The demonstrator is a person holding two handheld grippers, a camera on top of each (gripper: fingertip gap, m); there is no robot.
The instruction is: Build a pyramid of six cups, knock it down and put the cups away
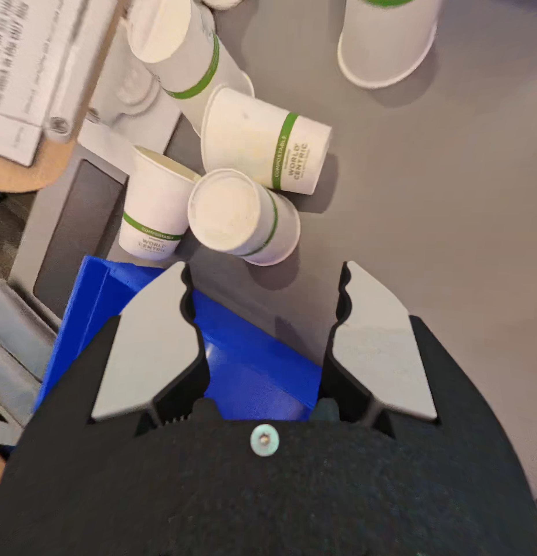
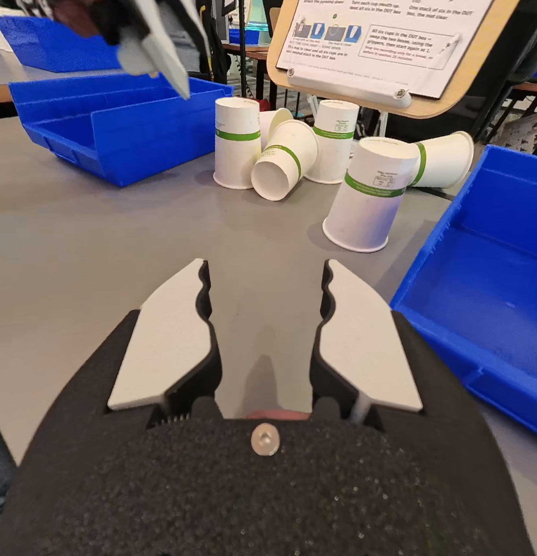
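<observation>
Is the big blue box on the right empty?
Empty as far as it shows. The blue box has a bare floor, and the cups sit outside on the table.

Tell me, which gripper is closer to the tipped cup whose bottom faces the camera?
Left. The left gripper hovers just above that tipped cup; the right gripper sits back across the grey table.

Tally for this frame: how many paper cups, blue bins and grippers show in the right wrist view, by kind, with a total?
Paper cups: 6
Blue bins: 3
Grippers, both empty: right gripper, left gripper: 2
Total: 11
</observation>
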